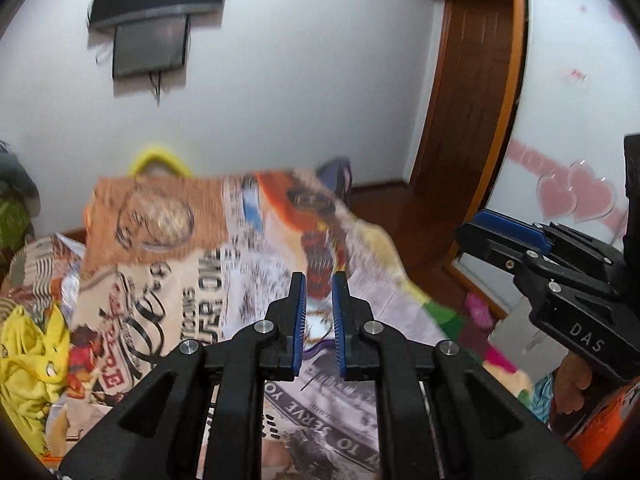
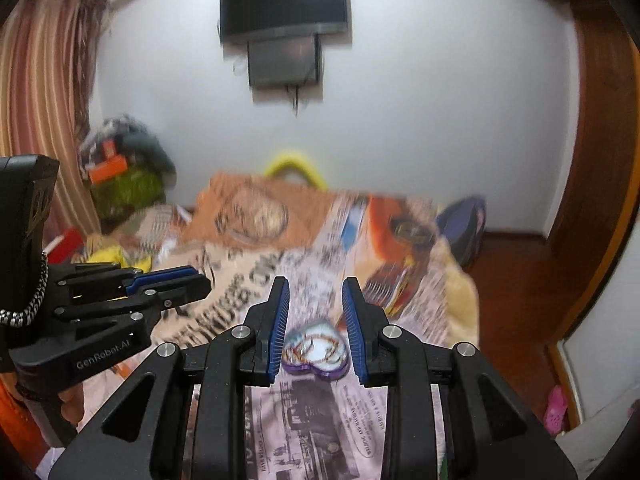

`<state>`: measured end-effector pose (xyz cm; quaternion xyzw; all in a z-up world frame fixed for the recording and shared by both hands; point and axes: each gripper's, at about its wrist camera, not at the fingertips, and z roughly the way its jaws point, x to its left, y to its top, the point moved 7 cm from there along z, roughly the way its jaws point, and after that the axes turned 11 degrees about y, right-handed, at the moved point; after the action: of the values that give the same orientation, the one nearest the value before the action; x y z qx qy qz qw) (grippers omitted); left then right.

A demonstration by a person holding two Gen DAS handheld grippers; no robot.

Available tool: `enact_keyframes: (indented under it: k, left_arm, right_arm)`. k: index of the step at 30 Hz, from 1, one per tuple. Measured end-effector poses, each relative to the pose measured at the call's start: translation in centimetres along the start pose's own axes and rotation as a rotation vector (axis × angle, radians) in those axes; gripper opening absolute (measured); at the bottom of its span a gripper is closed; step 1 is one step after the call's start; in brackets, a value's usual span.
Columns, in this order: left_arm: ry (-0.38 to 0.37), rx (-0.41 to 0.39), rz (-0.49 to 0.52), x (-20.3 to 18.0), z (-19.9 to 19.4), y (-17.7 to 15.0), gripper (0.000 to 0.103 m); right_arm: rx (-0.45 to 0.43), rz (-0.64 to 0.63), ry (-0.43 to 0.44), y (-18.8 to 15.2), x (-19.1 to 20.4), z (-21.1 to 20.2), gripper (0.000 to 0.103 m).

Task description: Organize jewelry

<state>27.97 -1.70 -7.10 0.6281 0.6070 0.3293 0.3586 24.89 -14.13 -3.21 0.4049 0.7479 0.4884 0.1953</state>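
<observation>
A purple heart-shaped jewelry box (image 2: 316, 354) with thin bracelets or chains inside lies on the printed bed cover (image 2: 280, 280). My right gripper (image 2: 315, 292) is open, its blue pads on either side of the box and above it. In the left wrist view the same box (image 1: 318, 326) shows partly between the narrowly open fingers of my left gripper (image 1: 319, 284), which is empty. Each gripper appears in the other's view, the right one (image 1: 500, 240) at the right and the left one (image 2: 176, 280) at the left.
The bed cover (image 1: 192, 272) has newspaper-style prints. A yellow cloth (image 1: 28, 352) lies at its left edge. A wall TV (image 2: 284, 4) hangs ahead. A wooden door frame (image 1: 492, 120) and wooden floor are on the right. Clutter (image 2: 124, 168) piles by the curtain.
</observation>
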Motion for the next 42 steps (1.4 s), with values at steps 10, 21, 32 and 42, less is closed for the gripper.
enact_keyframes:
  k: [10, 21, 32, 42]
  left_arm:
    - [0.099, -0.345, 0.001, -1.0, -12.9, 1.7, 0.017]
    - [0.167, -0.447, -0.027, -1.0, -17.3, -0.3, 0.067]
    - [0.211, -0.462, -0.019, -1.3, -18.6, -2.0, 0.094]
    - [0.208, -0.452, -0.022, -1.4, -18.6, -2.6, 0.097]
  right_arm:
    - [-0.322, -0.09, -0.13, 2.2, 4.5, -13.5, 0.025]
    - [-0.397, -0.036, -0.209, 1.5, 5.2, -15.7, 0.087]
    - [-0.4, -0.026, -0.259, 0.3, 5.8, -16.8, 0.103]
    - [-0.38, -0.027, -0.259, -0.8, 5.9, -17.0, 0.103]
